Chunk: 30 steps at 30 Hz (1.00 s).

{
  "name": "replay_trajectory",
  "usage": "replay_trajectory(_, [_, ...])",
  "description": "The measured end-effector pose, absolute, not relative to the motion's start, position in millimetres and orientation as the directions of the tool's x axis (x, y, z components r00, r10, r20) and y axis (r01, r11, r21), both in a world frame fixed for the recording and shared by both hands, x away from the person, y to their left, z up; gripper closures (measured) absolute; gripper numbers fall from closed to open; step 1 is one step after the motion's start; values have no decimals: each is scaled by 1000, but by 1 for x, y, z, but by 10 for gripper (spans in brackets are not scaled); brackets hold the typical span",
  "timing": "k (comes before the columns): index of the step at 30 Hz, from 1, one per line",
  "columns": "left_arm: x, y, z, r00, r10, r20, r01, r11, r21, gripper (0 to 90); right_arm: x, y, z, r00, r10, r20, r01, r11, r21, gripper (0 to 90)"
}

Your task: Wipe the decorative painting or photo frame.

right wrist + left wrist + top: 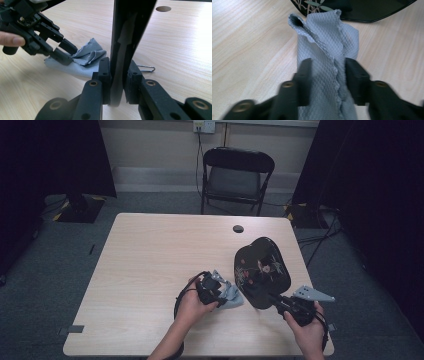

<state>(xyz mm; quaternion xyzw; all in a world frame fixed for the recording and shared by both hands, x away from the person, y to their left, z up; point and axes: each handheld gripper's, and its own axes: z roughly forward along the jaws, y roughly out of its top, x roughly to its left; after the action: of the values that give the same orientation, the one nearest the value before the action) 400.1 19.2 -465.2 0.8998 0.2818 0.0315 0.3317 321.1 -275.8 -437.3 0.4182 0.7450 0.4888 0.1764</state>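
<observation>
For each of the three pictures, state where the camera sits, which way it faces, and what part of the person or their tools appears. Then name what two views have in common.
High view: above the person's side of the table, looking forward and down; both forearms, left gripper, right gripper.
Left gripper view: on that gripper, looking along its jaws, which straddle the grey cloth.
Right gripper view: on that gripper, jaws clamping the black tray on edge; a fingertip at left.
Shared: both gripper views show the cloth and the tray.
</observation>
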Motion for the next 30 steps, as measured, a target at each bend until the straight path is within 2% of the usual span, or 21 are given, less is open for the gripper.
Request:
replay_trajectory(5, [397,16,-472,847,513,-136,481,-633,607,465,321,-275,-437,-591,794,145,450,176,875,783])
replay_trajectory(7, [397,15,-472,845,518,-134,484,-634,603,466,321,-276,-438,-590,794,145,452,175,875,784])
replay_trajectory(10, [397,13,-471,864,497,-84,446,-676,586,488,321,-276,-437,-590,795,144,452,177,874,784])
replay_trajectory(15, [390,3,-470,880,474,34,378,-740,556,553,321,-275,-437,-590,795,143,452,178,874,783])
replay_trajectory(18, [387,2,-470,873,487,35,386,-732,561,589,321,-275,-438,-590,795,142,452,178,874,783])
replay_trajectory(19, [387,3,-470,878,476,51,372,-744,555,615,320,-275,-437,-588,796,144,454,178,873,783])
replay_trajectory(22, [387,2,-468,882,467,68,361,-760,540,773,320,-275,-437,-588,796,144,454,178,873,783])
replay_trajectory(23, [388,2,-467,881,469,55,370,-758,537,814,320,-275,-437,-588,796,144,454,178,873,784])
replay_trajectory(27, [392,2,-464,867,499,6,422,-740,524,838,321,-275,-437,-588,796,143,453,178,873,784])
replay_trajectory(30, [394,8,-455,850,523,-61,456,-674,581,841,321,-276,-438,-588,795,149,456,173,873,785])
